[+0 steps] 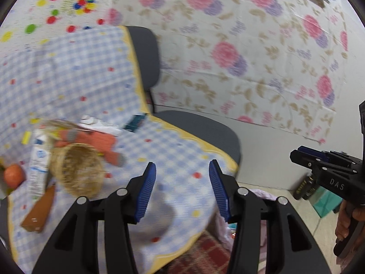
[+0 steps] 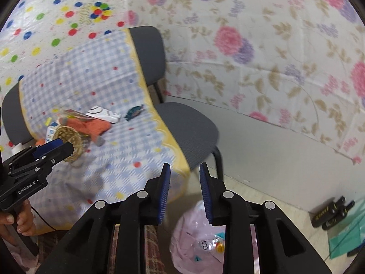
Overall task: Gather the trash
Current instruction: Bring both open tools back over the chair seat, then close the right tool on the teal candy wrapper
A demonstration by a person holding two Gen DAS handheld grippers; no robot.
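Trash lies on a blue checked cloth [image 1: 178, 159] over two chairs: a dark teal wrapper [image 1: 134, 122] [image 2: 134, 112], a white patterned packet [image 1: 98, 123] [image 2: 103, 113], a white carton [image 1: 38, 164] and a brown cardboard piece [image 1: 38, 210]. A pink plastic bag [image 2: 200, 239] with wrappers inside sits on the floor below the chair edge. My left gripper [image 1: 182, 189] is open and empty above the cloth's front corner. My right gripper [image 2: 184, 189] is open and empty above the bag; it also shows in the left wrist view [image 1: 296, 155].
A wicker basket [image 1: 77, 169] lies on its side beside an orange knitted toy [image 1: 91, 141] and an orange fruit [image 1: 13, 174]. Grey chair seat [image 2: 189, 125] at right. Dark bottles [image 2: 328, 212] and a teal bag [image 2: 349, 235] stand on the floor by the flowered wall.
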